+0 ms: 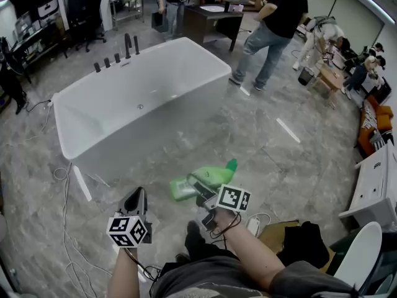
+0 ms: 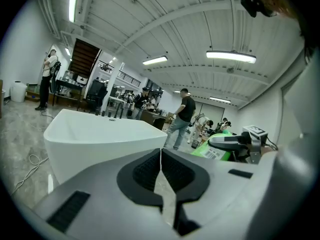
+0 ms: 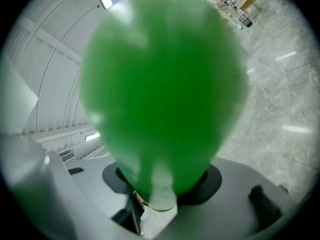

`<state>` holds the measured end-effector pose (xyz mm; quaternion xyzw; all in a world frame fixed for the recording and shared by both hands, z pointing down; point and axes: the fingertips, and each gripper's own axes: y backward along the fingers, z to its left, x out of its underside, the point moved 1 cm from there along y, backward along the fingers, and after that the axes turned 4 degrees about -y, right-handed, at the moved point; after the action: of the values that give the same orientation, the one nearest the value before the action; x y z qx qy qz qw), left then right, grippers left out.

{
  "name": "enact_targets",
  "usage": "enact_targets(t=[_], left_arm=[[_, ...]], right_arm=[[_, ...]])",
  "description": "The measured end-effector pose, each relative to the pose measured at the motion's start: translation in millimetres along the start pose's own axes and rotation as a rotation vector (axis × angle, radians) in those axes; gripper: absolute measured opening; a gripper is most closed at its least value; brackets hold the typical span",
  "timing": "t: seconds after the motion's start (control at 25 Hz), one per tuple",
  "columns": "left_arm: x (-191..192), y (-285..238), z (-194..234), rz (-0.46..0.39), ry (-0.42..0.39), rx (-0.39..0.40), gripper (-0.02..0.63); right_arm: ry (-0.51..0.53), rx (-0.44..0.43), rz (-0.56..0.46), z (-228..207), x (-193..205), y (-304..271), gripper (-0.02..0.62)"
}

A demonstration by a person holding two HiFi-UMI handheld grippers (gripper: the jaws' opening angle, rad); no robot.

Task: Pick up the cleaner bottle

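Note:
In the head view the green cleaner bottle (image 1: pixel 211 177) hangs on its side above the floor, cap pointing right, in front of the bathtub. My right gripper (image 1: pixel 202 190) is shut on its middle. The right gripper view is almost filled by the blurred green bottle (image 3: pixel 165 94), wedged between the jaws of the right gripper (image 3: pixel 160 194). My left gripper (image 1: pixel 136 197) hovers to the bottle's left, shut and empty. In the left gripper view the left gripper (image 2: pixel 160 170) has its pads together, and the bottle (image 2: pixel 214 152) shows off to the right.
A white freestanding bathtub (image 1: pixel 74 135) with dark taps stands ahead. Cables (image 1: pixel 65 191) trail over the marble floor at the left. A person in black (image 1: pixel 276 27) stands beyond the tub, and others sit at the far right. A white cabinet (image 1: pixel 378 179) and a cardboard box (image 1: pixel 273 231) are at the right.

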<state>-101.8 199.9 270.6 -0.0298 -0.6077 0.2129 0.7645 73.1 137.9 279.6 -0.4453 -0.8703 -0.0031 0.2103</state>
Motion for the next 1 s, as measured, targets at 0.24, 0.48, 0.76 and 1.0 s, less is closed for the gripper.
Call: enact_targets(t=[0.24,0.48,0.76,1.0], left_arm=[[9.9,43.9,-15.7,-0.013,-0.007,0.001,0.017],[21.0,75.7,-27.8,-0.022,-0.020,0.007,0.017],[30.2,95.7,-39.7,-0.034,-0.018,0.009,0.017],[35.1,102.4,-42.4,-0.028,-0.020,0.017,0.017]], right_arm=[[0.002,-0.010,-0.007,19.6,32.5,31.8,0.199],[-0.004,-0.011,-0.011,26.4,61.8,58.8,0.199],[0.022,0.011,0.007,20.3,82.6,84.0,0.199],[0.004,0.004,0.005,22.4,90.3,83.8,0.199]])
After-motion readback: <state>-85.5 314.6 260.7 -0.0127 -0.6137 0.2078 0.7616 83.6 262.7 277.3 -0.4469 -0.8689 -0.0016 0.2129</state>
